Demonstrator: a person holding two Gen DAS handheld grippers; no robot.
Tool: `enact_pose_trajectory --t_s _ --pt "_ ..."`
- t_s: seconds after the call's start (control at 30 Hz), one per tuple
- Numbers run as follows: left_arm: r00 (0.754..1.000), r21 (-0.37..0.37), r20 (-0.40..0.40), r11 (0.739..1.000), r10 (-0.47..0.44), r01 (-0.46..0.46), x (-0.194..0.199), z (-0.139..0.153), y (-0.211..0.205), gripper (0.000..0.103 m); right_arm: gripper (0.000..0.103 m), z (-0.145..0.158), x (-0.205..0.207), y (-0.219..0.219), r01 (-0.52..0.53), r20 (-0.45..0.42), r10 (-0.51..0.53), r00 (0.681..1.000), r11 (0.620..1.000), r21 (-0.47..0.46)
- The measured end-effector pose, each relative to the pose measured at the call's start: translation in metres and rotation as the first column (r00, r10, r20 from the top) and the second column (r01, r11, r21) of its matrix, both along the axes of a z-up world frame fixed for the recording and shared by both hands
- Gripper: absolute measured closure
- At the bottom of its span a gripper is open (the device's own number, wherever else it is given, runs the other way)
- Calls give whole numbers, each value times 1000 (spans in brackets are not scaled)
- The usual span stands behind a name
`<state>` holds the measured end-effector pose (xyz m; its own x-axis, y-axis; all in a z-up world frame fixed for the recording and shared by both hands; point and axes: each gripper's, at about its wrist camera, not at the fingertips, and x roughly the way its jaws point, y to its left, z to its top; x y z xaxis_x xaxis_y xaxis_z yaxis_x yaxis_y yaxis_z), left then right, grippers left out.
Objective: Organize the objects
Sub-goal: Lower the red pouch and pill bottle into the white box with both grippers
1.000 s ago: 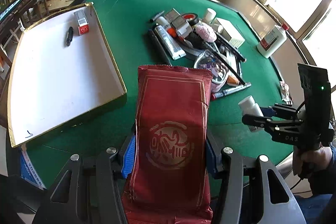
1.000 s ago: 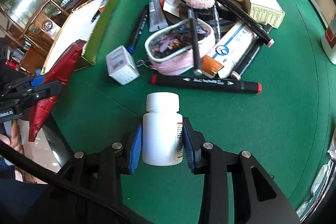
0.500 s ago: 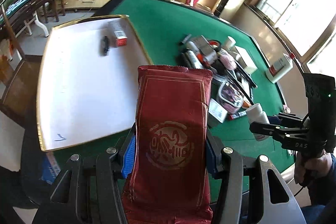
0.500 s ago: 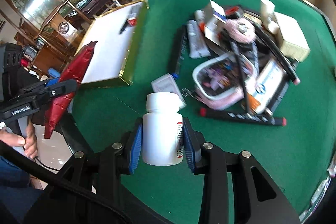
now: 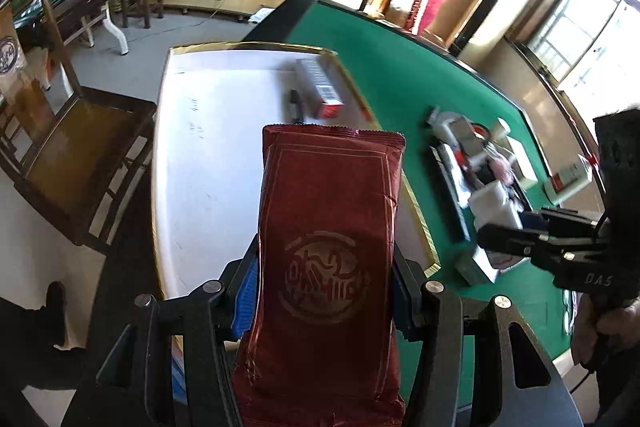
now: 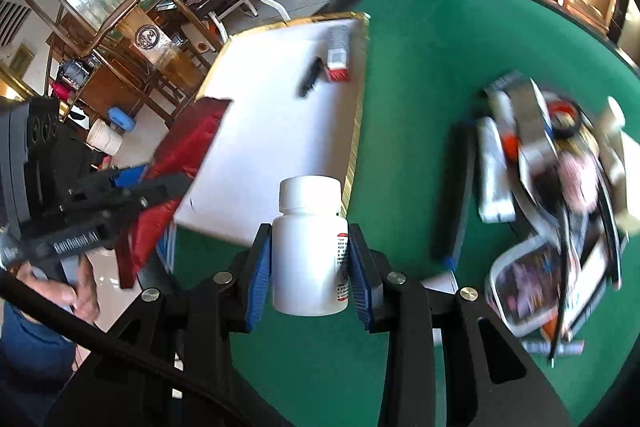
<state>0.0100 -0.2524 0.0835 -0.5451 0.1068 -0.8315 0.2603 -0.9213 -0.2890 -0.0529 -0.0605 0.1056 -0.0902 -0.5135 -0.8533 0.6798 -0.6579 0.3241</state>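
Observation:
My left gripper is shut on a dark red foil packet, held upright over the near end of a white, gold-edged tray. My right gripper is shut on a white pill bottle, hovering over the green felt just off the tray's near corner. The tray holds a black pen and a small red-and-white box near its far end. The left wrist view also shows the right gripper and the bottle to the right; the right wrist view shows the packet at left.
A heap of markers, tubes, boxes, tape and a clear pouch lies on the green table right of the tray. A wooden chair stands on the floor left of the table. A white bottle with a red label lies at the table's far right.
Both grippers have travelled left, away from the heap and toward the tray, each keeping its grip. The packet now hangs over the tray, and the bottle sits near the tray's corner.

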Motion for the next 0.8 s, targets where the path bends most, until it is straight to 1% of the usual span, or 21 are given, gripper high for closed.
enact_pose_trajectory --t_s 0.2,0.33,0.43,0.6,0.7,0.8 --pt "999 14 38 1000 22 -23 -34 -26 -34 55 69 -1 -44 -68 9 0 -9 1000 1000 12" --pt "998 29 50 999 43 -45 -58 -41 -52 55 69 -4 -73 -104 25 -3 -25 1000 999 21" --pt "998 3 51 999 47 -47 -73 -47 -58 55 69 -13 -95 -129 39 -2 -39 999 998 41" --pt "995 4 60 997 74 -74 -88 -58 -66 55 69 -32 -118 -167 37 -6 -36 999 995 88" --pt "995 -40 67 997 74 -71 -97 -61 -67 55 69 -42 -131 -186 37 -8 -37 999 993 110" --pt "993 -33 71 996 89 -87 -97 -66 -68 55 69 -47 -138 -197 33 -18 -31 999 991 129"
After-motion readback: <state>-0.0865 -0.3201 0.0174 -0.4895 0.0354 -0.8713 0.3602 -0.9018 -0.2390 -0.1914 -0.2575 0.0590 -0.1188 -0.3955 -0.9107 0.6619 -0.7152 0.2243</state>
